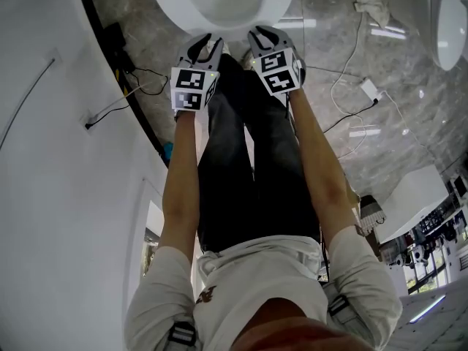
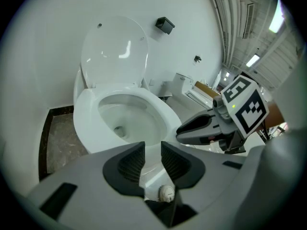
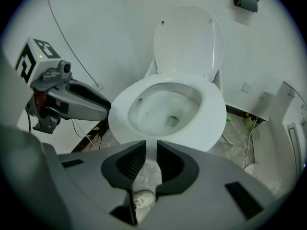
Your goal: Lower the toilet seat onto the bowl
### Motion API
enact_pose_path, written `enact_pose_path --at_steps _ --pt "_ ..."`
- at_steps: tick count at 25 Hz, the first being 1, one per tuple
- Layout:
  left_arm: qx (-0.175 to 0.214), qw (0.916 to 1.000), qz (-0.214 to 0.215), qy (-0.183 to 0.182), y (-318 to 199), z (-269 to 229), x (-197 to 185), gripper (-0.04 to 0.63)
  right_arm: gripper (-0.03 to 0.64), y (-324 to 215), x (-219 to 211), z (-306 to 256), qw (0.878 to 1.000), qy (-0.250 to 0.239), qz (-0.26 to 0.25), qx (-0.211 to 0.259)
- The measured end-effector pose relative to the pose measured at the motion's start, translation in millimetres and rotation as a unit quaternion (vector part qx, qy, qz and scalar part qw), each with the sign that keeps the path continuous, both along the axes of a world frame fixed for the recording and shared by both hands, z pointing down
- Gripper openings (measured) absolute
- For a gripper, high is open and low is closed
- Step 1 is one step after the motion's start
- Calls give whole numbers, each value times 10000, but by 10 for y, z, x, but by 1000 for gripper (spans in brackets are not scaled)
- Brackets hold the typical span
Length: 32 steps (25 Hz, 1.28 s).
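Grey marble floor (image 1: 344, 28) all round, with a curved white wall (image 1: 58, 159) hugging the 9 o'clock side and a black cable (image 1: 142, 75) trailing along its foot. Out at 2 o'clock, white cables (image 1: 351, 61) and a crumpled cloth (image 1: 371, 2) clutter the tiles, so the open lane runs straight ahead. Dead at 12 sits the toilet bowl (image 1: 219, 2), its front edge just beyond both tools. Toilet seat (image 2: 160, 114) looks to be lying flat on that bowl, while the lid (image 2: 114, 49) stands upright against the wall behind, a black box (image 3: 245, 0) mounted up at 1 o'clock of it. Left gripper (image 2: 152, 152): jaws a narrow gap apart, nothing between them. Right gripper (image 3: 150, 158): same story, slightly parted and empty, side by side with its partner, both short of the rim
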<state>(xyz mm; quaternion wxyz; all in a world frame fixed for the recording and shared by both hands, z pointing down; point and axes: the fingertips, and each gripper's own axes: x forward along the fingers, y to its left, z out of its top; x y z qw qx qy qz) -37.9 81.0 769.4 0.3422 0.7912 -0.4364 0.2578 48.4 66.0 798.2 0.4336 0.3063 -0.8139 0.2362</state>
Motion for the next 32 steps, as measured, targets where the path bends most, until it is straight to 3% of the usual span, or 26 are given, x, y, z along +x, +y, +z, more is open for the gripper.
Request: enact_pose_path --at_steps 10,21,32 --pt "212 9998 -49 16 -125 -287 -56 117 78 -56 40 -303 9997 -71 96 194" --pt "777 9969 -61 -49 -404 -941 -79 74 38 -385 -1 -1167 9937 -691 111 880" --pt "1248 9920 -146 -158 -467 -1580 -104 31 21 -485 -38 -2027 9793 -1274 314 1539"
